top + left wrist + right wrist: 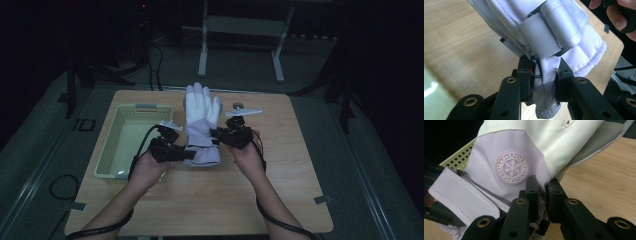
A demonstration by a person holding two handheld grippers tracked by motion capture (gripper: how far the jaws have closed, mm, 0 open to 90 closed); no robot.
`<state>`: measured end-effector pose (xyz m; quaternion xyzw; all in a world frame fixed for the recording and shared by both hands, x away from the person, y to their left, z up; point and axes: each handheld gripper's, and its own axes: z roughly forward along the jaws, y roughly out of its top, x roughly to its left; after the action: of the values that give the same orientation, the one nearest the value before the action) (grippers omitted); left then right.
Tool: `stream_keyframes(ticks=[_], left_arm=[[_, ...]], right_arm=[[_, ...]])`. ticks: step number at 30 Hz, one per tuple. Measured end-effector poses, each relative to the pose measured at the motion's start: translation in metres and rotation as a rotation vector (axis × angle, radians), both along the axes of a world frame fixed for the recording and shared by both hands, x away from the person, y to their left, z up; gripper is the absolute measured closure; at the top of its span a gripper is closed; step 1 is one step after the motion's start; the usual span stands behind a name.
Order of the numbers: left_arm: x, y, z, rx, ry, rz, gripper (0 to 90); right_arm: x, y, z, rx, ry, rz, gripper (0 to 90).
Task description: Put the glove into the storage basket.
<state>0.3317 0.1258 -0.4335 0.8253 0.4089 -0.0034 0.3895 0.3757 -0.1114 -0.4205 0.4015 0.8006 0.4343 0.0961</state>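
A white and pale lilac ski glove [202, 125] is held between the two hands over the middle of the wooden table, fingers pointing away from the person. My left gripper [189, 155] is shut on the cuff's left edge; in the left gripper view its jaws pinch the lilac cuff fabric [547, 82] below a strap [539, 35]. My right gripper [215, 133] is shut on the glove's right side; in the right gripper view its jaws clamp the fabric just under a round snowflake badge [512, 168].
A pale green perforated basket [111, 150] stands at the table's left, just beside the left hand. A small white strip and a round grey piece [238, 106] lie behind the right gripper. The table [300, 175] has bare wood at right and front.
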Motion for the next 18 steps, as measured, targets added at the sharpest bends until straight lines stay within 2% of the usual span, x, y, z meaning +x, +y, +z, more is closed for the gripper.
stream_keyframes(ticks=[10,18], left_arm=[[-0.002,0.036,0.0,0.004,0.016,0.025,72.2],[-0.002,0.068,0.007,0.031,0.015,0.059,72.1]], right_arm=[[0.003,0.038,-0.001,-0.007,0.005,0.034,81.5],[0.009,0.074,0.003,-0.015,-0.009,0.063,81.5]])
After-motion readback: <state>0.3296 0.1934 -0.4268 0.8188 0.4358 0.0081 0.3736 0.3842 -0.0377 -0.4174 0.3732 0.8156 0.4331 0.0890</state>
